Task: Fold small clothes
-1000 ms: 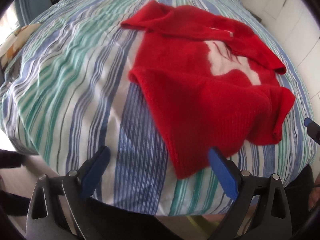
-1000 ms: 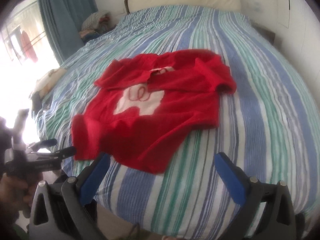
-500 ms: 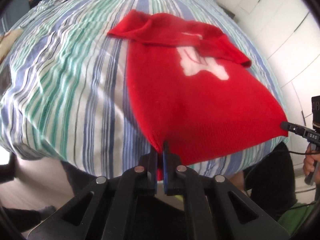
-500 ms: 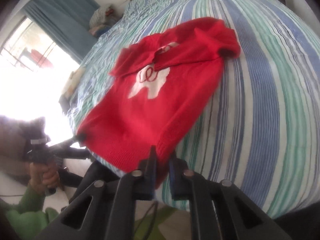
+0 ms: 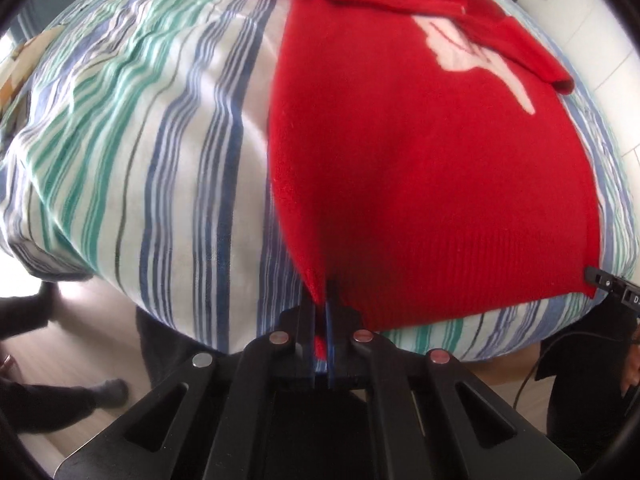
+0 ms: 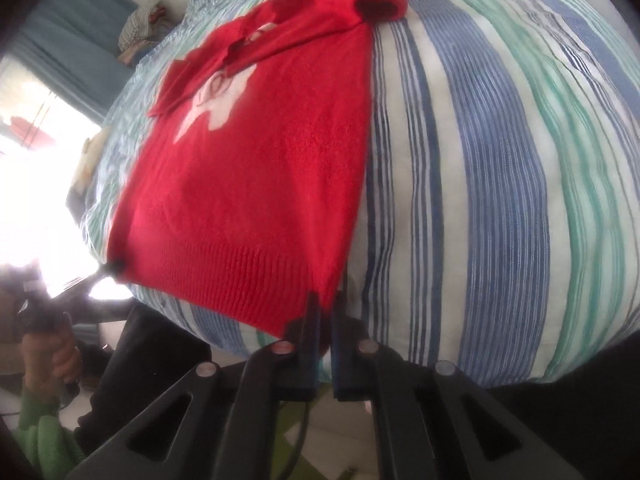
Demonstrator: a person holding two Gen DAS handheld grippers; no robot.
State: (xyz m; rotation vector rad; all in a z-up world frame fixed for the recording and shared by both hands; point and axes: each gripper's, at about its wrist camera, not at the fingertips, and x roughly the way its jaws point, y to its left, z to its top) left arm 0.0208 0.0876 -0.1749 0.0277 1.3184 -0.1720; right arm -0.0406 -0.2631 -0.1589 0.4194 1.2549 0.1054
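Bed point(image 5: 168, 152) with striped cover carries red sweater point(image 5: 420, 160), spread flat, long axis running from hem at near edge to collar far away. Left tool point(image 5: 322, 308) clamped on one hem corner; right tool point(image 6: 326, 308) clamped on the other.

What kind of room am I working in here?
Most likely a bedroom: the red sweater lies on a bed with a striped cover, a blue curtain hangs by a bright window, and clothes are piled beyond.

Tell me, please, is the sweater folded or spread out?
Mostly spread: the sweater body lies flat on the bed, with only its sleeves folded across the chest.
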